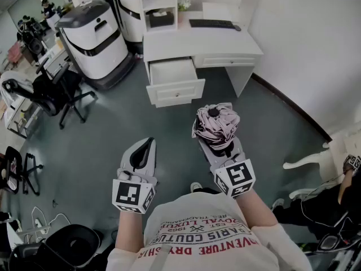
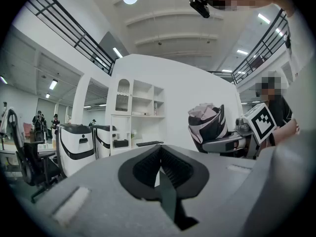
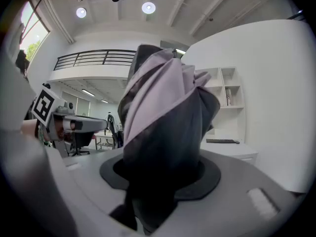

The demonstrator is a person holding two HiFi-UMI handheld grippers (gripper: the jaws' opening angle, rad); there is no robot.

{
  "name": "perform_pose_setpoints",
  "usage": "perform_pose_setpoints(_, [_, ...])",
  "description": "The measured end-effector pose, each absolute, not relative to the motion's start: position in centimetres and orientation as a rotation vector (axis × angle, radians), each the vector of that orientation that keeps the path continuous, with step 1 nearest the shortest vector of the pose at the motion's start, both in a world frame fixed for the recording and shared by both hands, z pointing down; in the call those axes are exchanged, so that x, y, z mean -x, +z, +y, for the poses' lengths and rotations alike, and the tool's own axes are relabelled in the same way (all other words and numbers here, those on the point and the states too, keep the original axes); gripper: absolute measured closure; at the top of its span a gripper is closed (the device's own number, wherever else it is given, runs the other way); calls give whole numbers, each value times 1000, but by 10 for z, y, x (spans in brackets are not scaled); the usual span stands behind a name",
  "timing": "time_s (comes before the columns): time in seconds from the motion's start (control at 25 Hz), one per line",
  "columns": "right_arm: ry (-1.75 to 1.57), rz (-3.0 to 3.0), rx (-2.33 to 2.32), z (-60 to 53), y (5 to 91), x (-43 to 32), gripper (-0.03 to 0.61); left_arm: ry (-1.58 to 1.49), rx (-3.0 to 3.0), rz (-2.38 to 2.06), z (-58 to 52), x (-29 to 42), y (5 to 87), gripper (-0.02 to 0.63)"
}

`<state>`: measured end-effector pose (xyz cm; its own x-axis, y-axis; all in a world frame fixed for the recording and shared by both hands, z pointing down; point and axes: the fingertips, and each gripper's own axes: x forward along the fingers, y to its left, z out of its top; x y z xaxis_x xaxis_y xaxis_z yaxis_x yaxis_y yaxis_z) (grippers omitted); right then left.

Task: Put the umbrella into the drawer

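Carry step: the right gripper point(image 1: 219, 144) fingers clamp the folded umbrella point(image 1: 216, 124); the left gripper point(image 1: 148, 145) fingers are closed, empty. Next, approach the open drawer point(image 1: 175, 82) under the surface point(image 1: 225, 43) front edge

Head view, bottom centre: white T-shirt point(image 1: 211, 239) of the person, print seen upside down. Legible lines: "PARIS COUTURE", "ROYAL TRADEMARK", "EST 1962". The line at the frame's lower edge is partly cut off, "VENTURE DRY SHIR". Lower centre: two marker cubes point(image 1: 133, 195) point(image 1: 235, 178) bear black-and-white square codes, no lettering.
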<state>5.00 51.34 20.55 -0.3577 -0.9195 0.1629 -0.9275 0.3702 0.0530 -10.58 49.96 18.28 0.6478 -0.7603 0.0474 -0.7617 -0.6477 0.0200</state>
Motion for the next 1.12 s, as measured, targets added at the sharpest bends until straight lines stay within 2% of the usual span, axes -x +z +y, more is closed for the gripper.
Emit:
perform_pose_setpoints(0.72, [167,-2444,-1688,494,224,-47,376,85,-2769,-1311,482,118,204,611])
perform_pose_setpoints(1.12, [238,-2490,-1560,384,257,-61,377,153,-2697,-1375,382,98,228,611])
